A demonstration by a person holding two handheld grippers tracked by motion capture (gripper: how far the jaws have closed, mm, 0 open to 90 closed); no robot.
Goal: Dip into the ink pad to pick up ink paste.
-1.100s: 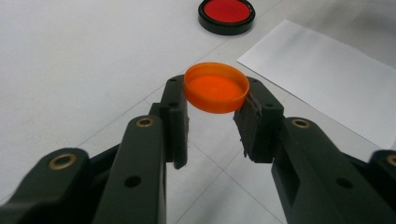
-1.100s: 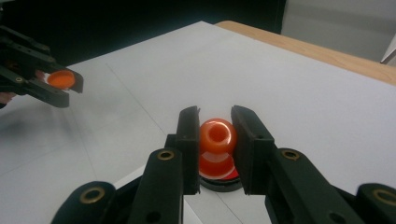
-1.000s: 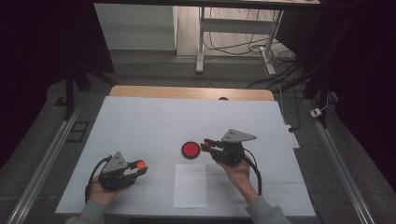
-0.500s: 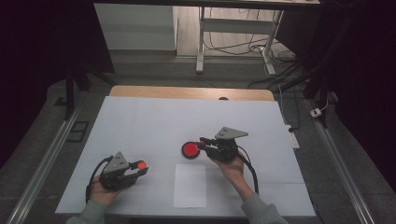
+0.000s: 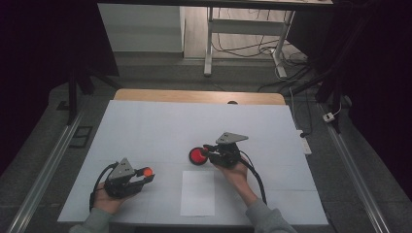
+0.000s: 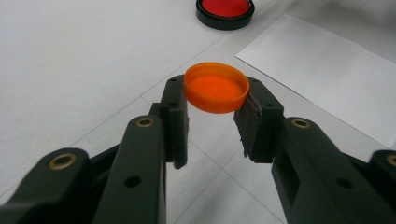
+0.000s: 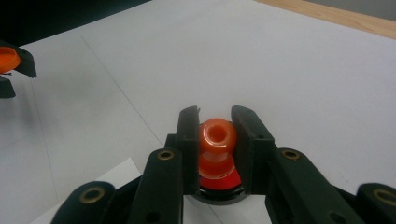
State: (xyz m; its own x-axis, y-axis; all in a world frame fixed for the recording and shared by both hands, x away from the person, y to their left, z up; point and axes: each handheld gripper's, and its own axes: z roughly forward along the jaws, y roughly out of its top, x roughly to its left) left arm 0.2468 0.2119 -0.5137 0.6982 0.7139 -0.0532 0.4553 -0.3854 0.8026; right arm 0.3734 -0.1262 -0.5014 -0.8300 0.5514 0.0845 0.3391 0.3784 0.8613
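Note:
A small orange cap (image 6: 216, 91) sits upturned between the pads of my left gripper (image 6: 212, 105), which is shut on it just above the white table; in the high view that gripper (image 5: 145, 175) is at the front left. My right gripper (image 7: 216, 123) is shut on a small orange bottle (image 7: 217, 140) with its open mouth facing the camera. The bottle's lower end hangs over a red dish with a black rim (image 7: 219, 186). In the high view the right gripper (image 5: 210, 148) is at the dish's (image 5: 197, 156) right edge.
A white paper sheet (image 5: 197, 192) lies at the table's front, between the two hands. The white table top (image 5: 145, 121) ends in a wooden strip (image 5: 194, 96) at the far side. Metal rails and cables run along the floor on both sides.
My right gripper has moved left and down with the orange bottle, from beside the red dish to over its edge. The left hand has stayed put.

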